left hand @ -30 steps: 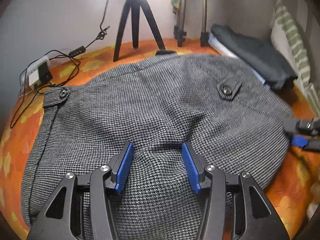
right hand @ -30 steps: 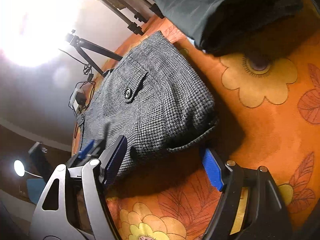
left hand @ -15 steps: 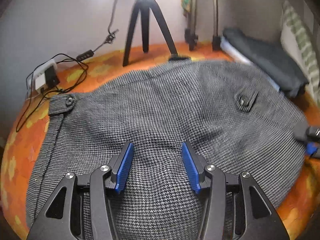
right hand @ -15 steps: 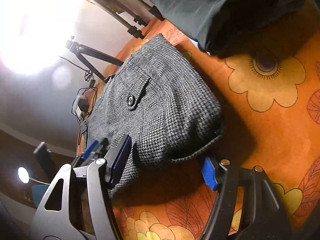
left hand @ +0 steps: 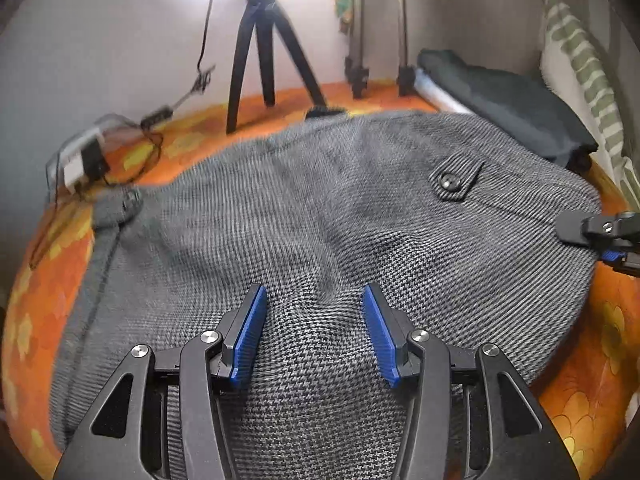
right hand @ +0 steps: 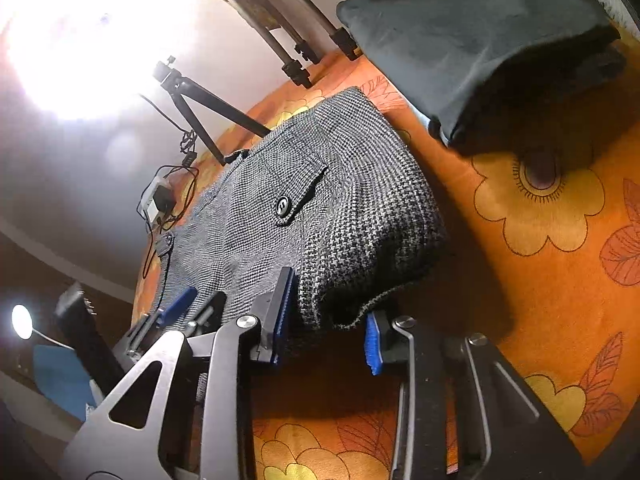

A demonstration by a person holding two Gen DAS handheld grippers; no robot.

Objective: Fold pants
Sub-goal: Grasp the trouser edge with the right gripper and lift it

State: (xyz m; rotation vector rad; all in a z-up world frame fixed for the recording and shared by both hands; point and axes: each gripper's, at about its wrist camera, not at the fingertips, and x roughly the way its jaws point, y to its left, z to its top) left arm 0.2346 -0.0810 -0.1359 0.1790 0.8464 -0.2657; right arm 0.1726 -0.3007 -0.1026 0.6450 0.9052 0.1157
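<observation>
Grey houndstooth pants (left hand: 320, 216) lie folded on an orange flowered bedspread (right hand: 536, 264), with a buttoned pocket flap (left hand: 452, 180) facing up. My left gripper (left hand: 314, 332) is open, its blue pads resting on the near part of the cloth, which bunches slightly between them. My right gripper (right hand: 326, 320) is open at the pants' (right hand: 320, 208) right folded edge, one pad on top of the cloth and one under the hem. It also shows in the left wrist view (left hand: 600, 236) at the right edge.
A folded dark garment (left hand: 504, 104) lies at the back right beside a striped pillow (left hand: 588, 80). A black tripod (left hand: 264, 52) and stand legs (left hand: 360, 72) stand behind the pants. A charger with cables (left hand: 84, 160) lies at the back left.
My right gripper has moved in onto the pants' right edge and its jaws have narrowed around the hem. My left gripper has stayed on the cloth with the view tilting slightly.
</observation>
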